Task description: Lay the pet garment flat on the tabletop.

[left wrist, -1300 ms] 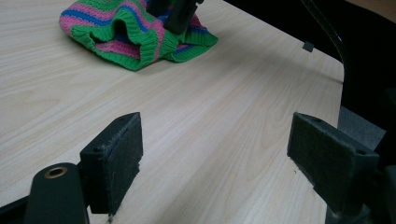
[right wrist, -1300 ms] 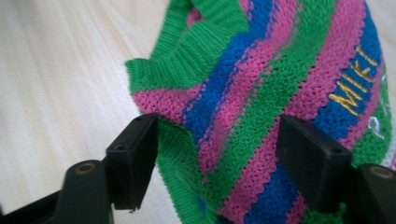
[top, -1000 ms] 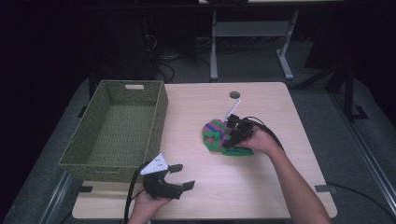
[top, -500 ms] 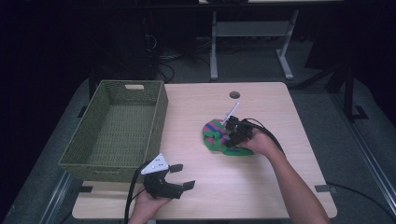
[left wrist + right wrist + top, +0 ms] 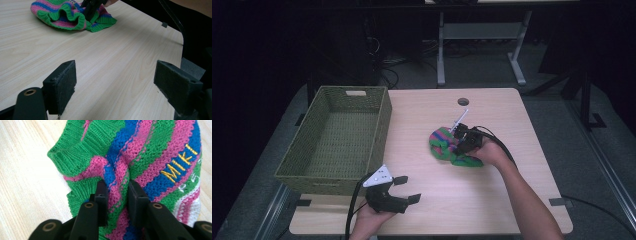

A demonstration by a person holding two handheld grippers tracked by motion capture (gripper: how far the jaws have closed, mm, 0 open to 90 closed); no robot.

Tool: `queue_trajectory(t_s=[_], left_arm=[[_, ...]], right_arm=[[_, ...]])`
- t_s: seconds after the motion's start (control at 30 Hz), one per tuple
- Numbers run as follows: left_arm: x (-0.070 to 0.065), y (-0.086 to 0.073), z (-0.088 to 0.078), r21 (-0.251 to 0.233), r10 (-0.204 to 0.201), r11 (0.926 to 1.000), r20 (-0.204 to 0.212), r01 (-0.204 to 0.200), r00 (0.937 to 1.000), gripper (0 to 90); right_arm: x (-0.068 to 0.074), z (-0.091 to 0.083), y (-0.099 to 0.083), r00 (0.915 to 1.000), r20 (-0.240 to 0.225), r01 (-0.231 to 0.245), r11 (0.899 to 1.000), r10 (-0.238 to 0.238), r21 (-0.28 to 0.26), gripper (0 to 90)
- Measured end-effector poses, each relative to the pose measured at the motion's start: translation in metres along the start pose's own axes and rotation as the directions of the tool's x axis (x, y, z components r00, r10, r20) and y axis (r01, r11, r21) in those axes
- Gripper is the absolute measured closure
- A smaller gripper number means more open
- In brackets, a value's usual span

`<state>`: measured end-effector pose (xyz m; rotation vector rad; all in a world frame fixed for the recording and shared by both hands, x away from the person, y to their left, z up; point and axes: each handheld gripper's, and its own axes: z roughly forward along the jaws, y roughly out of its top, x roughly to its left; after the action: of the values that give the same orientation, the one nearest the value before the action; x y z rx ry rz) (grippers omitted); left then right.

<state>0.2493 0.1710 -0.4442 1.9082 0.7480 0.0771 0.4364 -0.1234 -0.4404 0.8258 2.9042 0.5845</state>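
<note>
Nearest, the left gripper (image 5: 404,189) rests in the person's hand at the table's (image 5: 492,200) front edge, its jaws spread wide with bare wood between them; in the left gripper view its right jaw is cut off by the frame. Further out, toward the table's middle right, lies the knit (image 5: 447,145), a crumpled piece striped green, pink and blue. The right gripper (image 5: 457,144) sits on it, and its jaws have just been closing: in the right gripper view they pinch a raised fold of the knit (image 5: 150,157) between the pads. Yellow stitched letters read "MIKI" there; a paler word below is too stretched to read. From above, the hand and gripper hide part of the knit. On the left stands the basket (image 5: 307,155), woven and green, with nothing visible inside, well apart from the knit.
</note>
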Motion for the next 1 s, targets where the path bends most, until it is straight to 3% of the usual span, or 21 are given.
queue_trajectory(t_s=[1.0], left_arm=[[0.003,0.000,-0.002,-0.009,-0.009,0.9999,-0.002,0.009,1.0000,18.0]], right_arm=[[-0.005,-0.023,-0.002,0.9997,0.000,-0.023,0.998,0.023,-0.062,77.2]])
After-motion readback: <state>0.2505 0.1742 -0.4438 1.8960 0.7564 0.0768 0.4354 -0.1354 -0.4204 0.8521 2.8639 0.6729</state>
